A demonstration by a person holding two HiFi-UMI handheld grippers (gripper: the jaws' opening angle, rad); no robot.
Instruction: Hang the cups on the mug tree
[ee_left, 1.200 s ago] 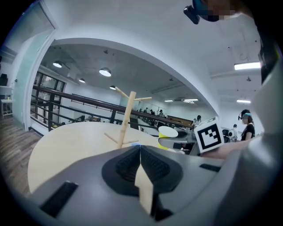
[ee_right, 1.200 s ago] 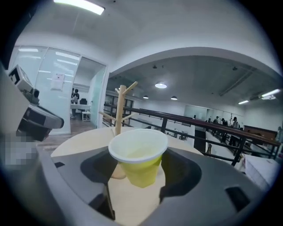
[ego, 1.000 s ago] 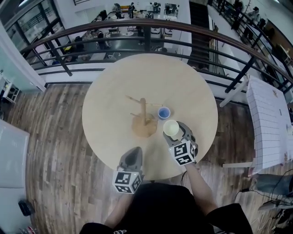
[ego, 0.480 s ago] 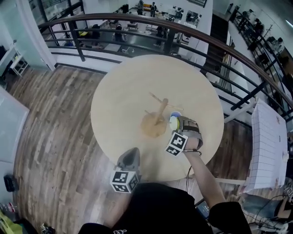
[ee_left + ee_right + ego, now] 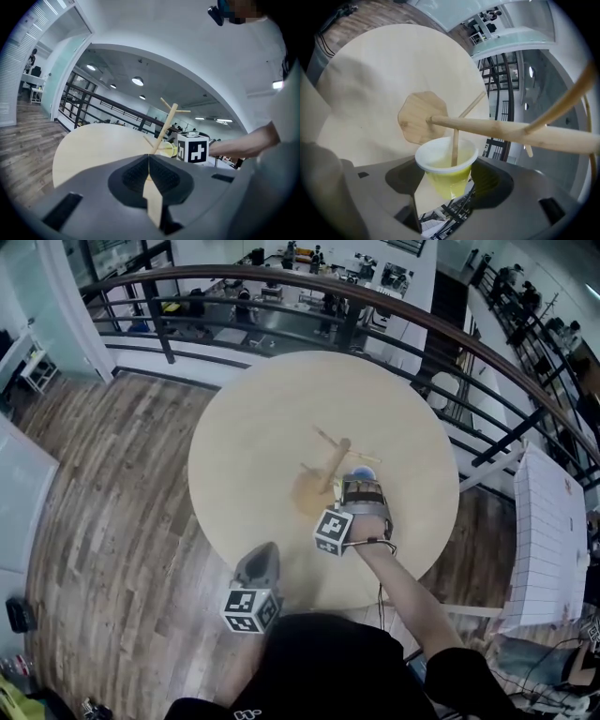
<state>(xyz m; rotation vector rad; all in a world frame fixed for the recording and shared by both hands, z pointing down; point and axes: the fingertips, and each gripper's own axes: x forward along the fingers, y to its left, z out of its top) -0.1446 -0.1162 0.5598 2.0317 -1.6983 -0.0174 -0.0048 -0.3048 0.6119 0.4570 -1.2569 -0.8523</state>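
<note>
Looking down in the head view, a round pale counter (image 5: 244,427) stands on a wood-plank floor (image 5: 103,521) beside a curved dark railing (image 5: 281,282). A wooden mug tree (image 5: 335,460) stands near the counter's middle on a flat round base. The right gripper (image 5: 361,486) is up against the tree's right side, its marker cube toward the person. A blue cup (image 5: 364,472) peeks out just beyond this gripper, on the counter close to the tree. The left gripper (image 5: 263,554) sits at the counter's near edge, well apart from the tree, with its marker cube over the person's dark clothing.

The left gripper view shows that gripper's two jaws pressed together with nothing between them. Past them lie the counter top, the mug tree with its slanting pegs, and a yellow cup (image 5: 169,149) at the tree's lower part. The right gripper's marker cube is just beside the cup, and the person's bare forearm (image 5: 243,143) reaches in from the right.

The right gripper view shows its jaws clamped on the yellow cup, one pad on each side of the cup's wall. The cup's white-rimmed mouth faces the tree, and a thin peg reaches down from the tree's post into the mouth. The post crosses the picture just above the cup, with the base on the counter behind it.
</note>
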